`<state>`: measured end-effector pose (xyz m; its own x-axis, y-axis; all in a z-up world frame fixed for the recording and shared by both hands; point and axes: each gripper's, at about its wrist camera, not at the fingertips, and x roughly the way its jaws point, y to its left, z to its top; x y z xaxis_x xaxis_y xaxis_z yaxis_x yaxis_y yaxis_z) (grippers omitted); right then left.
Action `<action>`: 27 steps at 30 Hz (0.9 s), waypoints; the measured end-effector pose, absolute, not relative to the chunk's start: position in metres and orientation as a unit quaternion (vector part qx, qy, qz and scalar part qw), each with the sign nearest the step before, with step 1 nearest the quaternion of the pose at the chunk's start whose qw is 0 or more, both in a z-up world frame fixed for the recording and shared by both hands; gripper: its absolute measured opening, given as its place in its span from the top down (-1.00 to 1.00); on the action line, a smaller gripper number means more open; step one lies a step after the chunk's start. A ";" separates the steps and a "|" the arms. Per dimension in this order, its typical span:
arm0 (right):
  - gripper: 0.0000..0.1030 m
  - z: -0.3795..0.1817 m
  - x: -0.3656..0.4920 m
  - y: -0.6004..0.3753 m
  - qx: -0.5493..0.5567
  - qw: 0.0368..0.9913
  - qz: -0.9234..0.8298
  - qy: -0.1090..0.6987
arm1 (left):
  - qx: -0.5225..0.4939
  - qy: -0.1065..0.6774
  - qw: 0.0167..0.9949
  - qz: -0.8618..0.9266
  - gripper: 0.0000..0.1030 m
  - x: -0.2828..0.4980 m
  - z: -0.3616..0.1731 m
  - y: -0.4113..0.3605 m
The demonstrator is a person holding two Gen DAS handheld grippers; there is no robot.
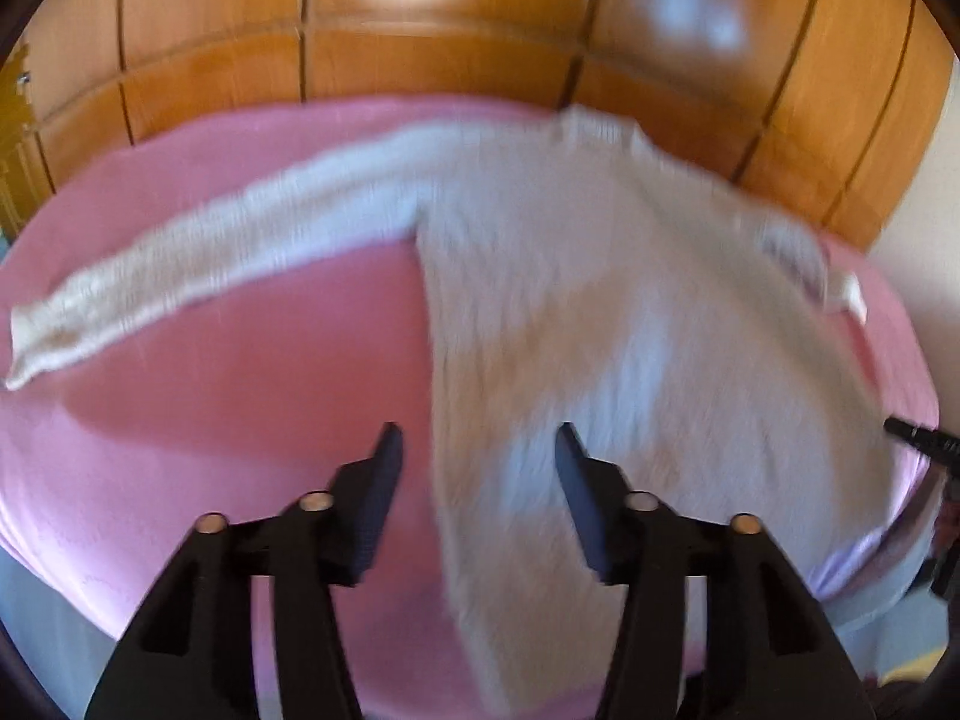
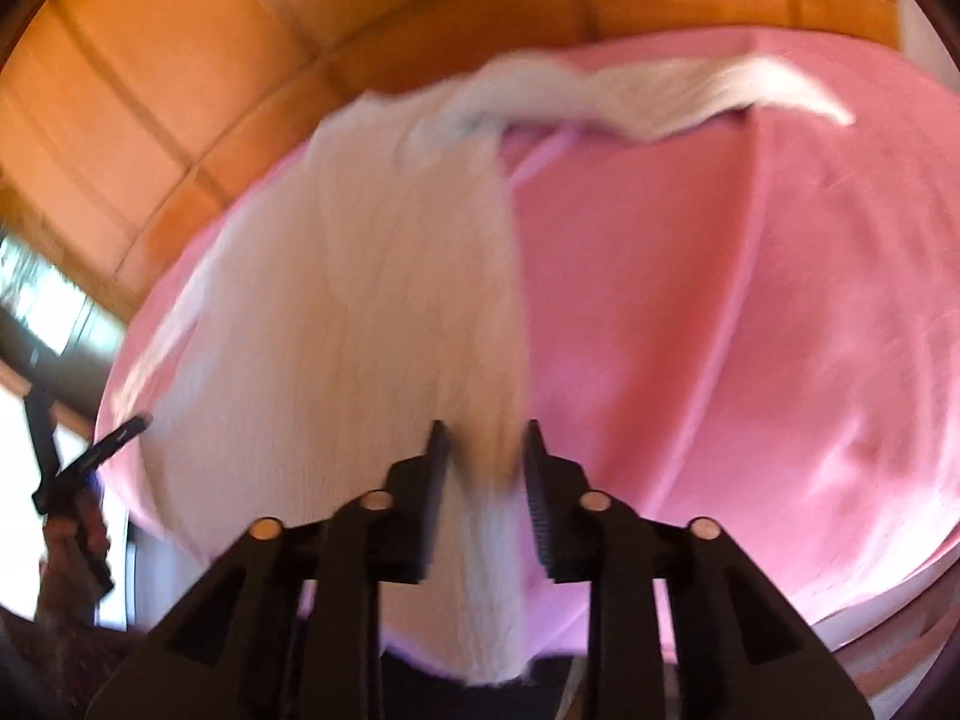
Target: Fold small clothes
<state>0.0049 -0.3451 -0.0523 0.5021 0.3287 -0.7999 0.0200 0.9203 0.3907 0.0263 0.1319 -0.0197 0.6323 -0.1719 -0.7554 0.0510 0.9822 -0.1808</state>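
A white knitted sweater (image 1: 600, 300) lies flat on a pink sheet (image 1: 270, 372), its left sleeve (image 1: 198, 264) stretched out to the left. My left gripper (image 1: 477, 450) is open above the sweater's lower left edge and holds nothing. In the right wrist view the sweater (image 2: 360, 312) has its right sleeve (image 2: 690, 96) stretched to the far right. My right gripper (image 2: 486, 450) is open with the sweater's lower right hem corner between its fingers; the jaws are not closed on it. Both views are blurred by motion.
A wooden panelled wardrobe (image 1: 450, 60) stands behind the bed. The right gripper's tip (image 1: 918, 435) shows at the right edge of the left wrist view. The left gripper (image 2: 90, 456) shows at the left edge of the right wrist view. The bed's edge runs near the grippers.
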 end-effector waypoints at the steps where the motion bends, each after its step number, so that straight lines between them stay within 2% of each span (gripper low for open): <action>1: 0.42 -0.051 0.014 -0.357 0.186 0.854 0.071 0.481 | -0.075 0.417 0.903 -0.066 -0.02 0.030 -0.017 0.128; 2: 0.41 -0.051 0.023 -0.367 0.197 0.857 0.052 0.473 | -0.076 0.409 0.906 -0.073 -0.02 0.034 -0.015 0.122; 4: 0.27 -0.054 0.040 -0.392 0.231 0.859 0.008 0.457 | -0.068 0.409 0.907 -0.081 -0.14 0.049 -0.018 0.101; 6: 0.22 -0.056 0.057 -0.412 0.240 0.862 -0.043 0.444 | -0.062 0.416 0.901 -0.102 -0.14 0.064 -0.029 0.079; 11: 0.22 -0.058 0.107 -0.427 0.106 0.887 -0.111 0.436 | -0.026 0.441 0.888 -0.128 -0.14 0.092 -0.055 0.030; 14: 0.06 -0.067 0.131 -0.427 0.038 0.892 -0.096 0.440 | -0.011 0.454 0.882 -0.126 -0.29 0.102 -0.070 0.017; 16: -0.14 -0.074 0.145 -0.421 -0.015 0.895 -0.087 0.437 | -0.017 0.457 0.880 -0.124 -0.41 0.107 -0.075 0.016; 23: -0.30 -0.113 0.195 -0.412 -0.171 0.879 -0.080 0.438 | -0.021 0.461 0.879 -0.121 -0.61 0.117 -0.079 0.013; 25: -0.25 -0.115 0.209 -0.416 -0.181 0.880 -0.078 0.433 | -0.014 0.459 0.881 -0.119 -0.68 0.117 -0.081 0.009; 26: -0.12 -0.115 0.216 -0.417 -0.181 0.879 -0.072 0.435 | -0.011 0.458 0.881 -0.118 -0.69 0.117 -0.081 0.007; 27: 0.29 -0.115 0.223 -0.418 -0.182 0.877 -0.067 0.440 | -0.010 0.459 0.880 -0.118 -0.73 0.118 -0.082 0.005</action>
<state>0.2226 -0.4184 -0.1148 0.6040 -0.2784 -0.7468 -0.0420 0.9246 -0.3786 0.1180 0.0054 -0.0821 0.5507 -0.2158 -0.8064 0.1982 0.9722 -0.1248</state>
